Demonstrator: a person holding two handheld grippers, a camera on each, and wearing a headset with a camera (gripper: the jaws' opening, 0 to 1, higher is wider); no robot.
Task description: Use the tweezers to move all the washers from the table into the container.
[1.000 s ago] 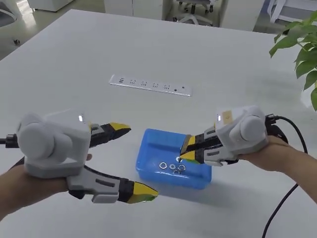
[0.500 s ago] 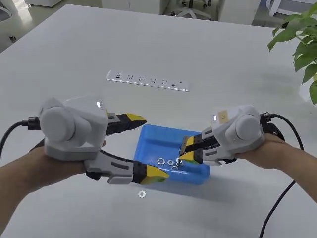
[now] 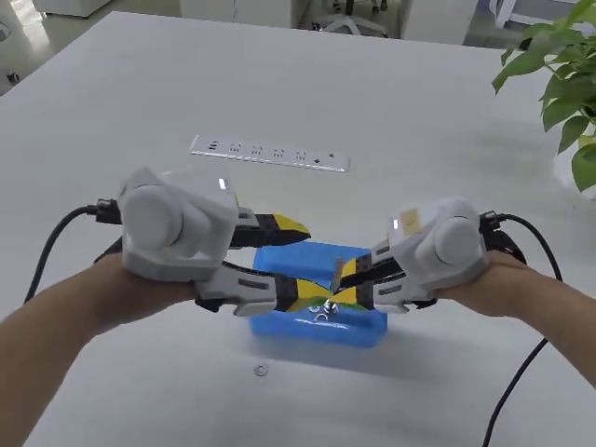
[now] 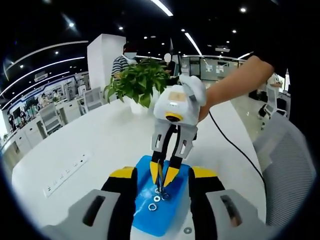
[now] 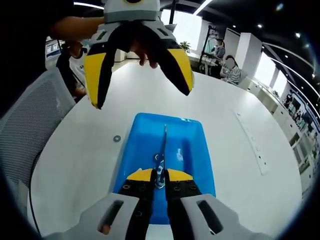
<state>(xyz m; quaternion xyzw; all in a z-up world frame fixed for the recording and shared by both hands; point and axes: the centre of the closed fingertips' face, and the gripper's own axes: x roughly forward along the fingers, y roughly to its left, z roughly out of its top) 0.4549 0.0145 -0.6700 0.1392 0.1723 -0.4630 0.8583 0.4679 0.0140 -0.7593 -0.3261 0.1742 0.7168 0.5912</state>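
The blue container (image 3: 279, 324) sits on the white table, with several washers (image 3: 324, 312) inside it. My right gripper (image 3: 346, 284) hovers over the container's right side, shut on the metal tweezers (image 5: 161, 150), whose tips point down into the container (image 5: 190, 150). My left gripper (image 3: 296, 263) is open, its yellow-tipped jaws spread across the container's left part. In the left gripper view the tweezers (image 4: 159, 181) hang just above the washers (image 4: 157, 198). One loose washer (image 3: 260, 371) lies on the table in front of the container; it appears as the washer (image 5: 116, 138) beside the container's left wall.
A white power strip (image 3: 268, 153) lies farther back on the table. A green plant (image 3: 559, 84) stands at the right edge. A black cable (image 3: 521, 382) trails from my right gripper. A grey mesh chair (image 4: 287, 165) stands by the table, and people are in the background.
My left gripper has moved right and forward until its open jaws straddle the container's left side. My right gripper has stayed over the container with the tweezers. The head camera has shifted.
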